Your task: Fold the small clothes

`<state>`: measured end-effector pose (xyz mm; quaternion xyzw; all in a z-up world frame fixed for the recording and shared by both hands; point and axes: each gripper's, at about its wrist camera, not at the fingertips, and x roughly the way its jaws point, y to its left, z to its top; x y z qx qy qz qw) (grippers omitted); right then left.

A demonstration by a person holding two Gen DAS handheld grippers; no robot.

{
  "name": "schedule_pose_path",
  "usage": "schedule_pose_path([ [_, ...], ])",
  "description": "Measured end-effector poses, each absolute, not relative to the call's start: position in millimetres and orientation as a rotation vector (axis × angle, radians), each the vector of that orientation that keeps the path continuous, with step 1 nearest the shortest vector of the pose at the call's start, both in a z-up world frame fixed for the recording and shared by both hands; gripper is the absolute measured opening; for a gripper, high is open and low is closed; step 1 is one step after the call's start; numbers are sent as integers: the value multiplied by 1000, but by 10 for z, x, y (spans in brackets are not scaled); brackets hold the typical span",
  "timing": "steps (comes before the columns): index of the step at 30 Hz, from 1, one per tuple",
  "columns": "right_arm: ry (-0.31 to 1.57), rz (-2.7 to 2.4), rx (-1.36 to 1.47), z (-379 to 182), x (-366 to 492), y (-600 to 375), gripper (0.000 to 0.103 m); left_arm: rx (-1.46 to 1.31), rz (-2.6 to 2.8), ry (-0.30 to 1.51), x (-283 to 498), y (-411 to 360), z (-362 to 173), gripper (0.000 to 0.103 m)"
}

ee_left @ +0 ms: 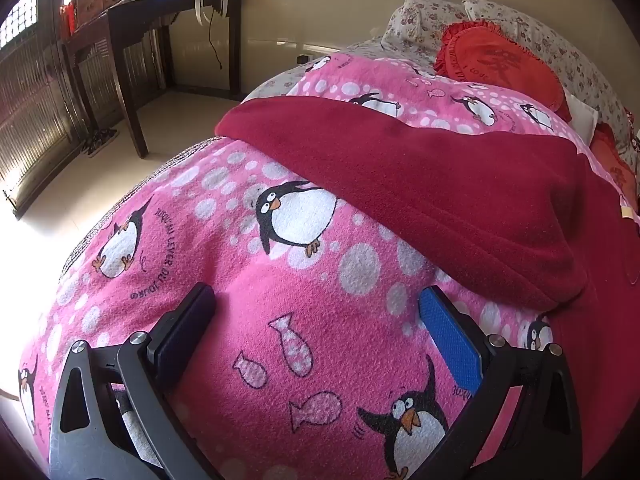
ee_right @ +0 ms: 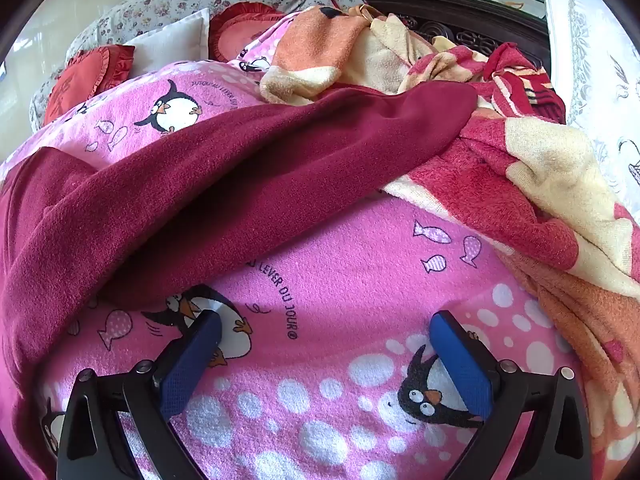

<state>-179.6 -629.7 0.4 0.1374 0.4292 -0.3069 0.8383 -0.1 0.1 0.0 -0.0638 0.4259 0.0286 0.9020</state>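
Observation:
A dark red fleece garment (ee_left: 420, 184) lies folded over on the pink penguin-print sheet (ee_left: 304, 344) of a bed. In the right wrist view the same garment (ee_right: 240, 184) stretches across the middle, one rounded end near the left finger. My left gripper (ee_left: 316, 300) is open and empty, hovering over the sheet just in front of and left of the garment's edge. My right gripper (ee_right: 326, 328) is open and empty, over the sheet (ee_right: 360, 264) just below the garment's folded edge.
A heap of orange, cream and red towels (ee_right: 540, 184) lies to the right of the garment. Red cushions (ee_left: 504, 64) and floral pillows (ee_left: 424, 16) sit at the head of the bed. A dark wooden table (ee_left: 168, 12) stands by the wall, left.

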Motion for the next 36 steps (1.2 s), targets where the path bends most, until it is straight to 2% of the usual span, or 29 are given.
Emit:
schedule_pose_path([
  [18, 910, -651, 286, 3, -1798, -6298, 103, -62, 48, 925, -27, -52, 79, 102],
  [24, 922, -642, 295, 39, -1813, -6307, 102, -49, 44, 901, -420, -150, 326, 102],
  [27, 945, -588, 332, 235, -1977, -6215, 94, -34, 20, 867, -630, -227, 552, 102],
  [36, 761, -443, 254, 1374, -2618, -5357, 94, -34, -126, 820, -935, -757, 1138, 102],
])
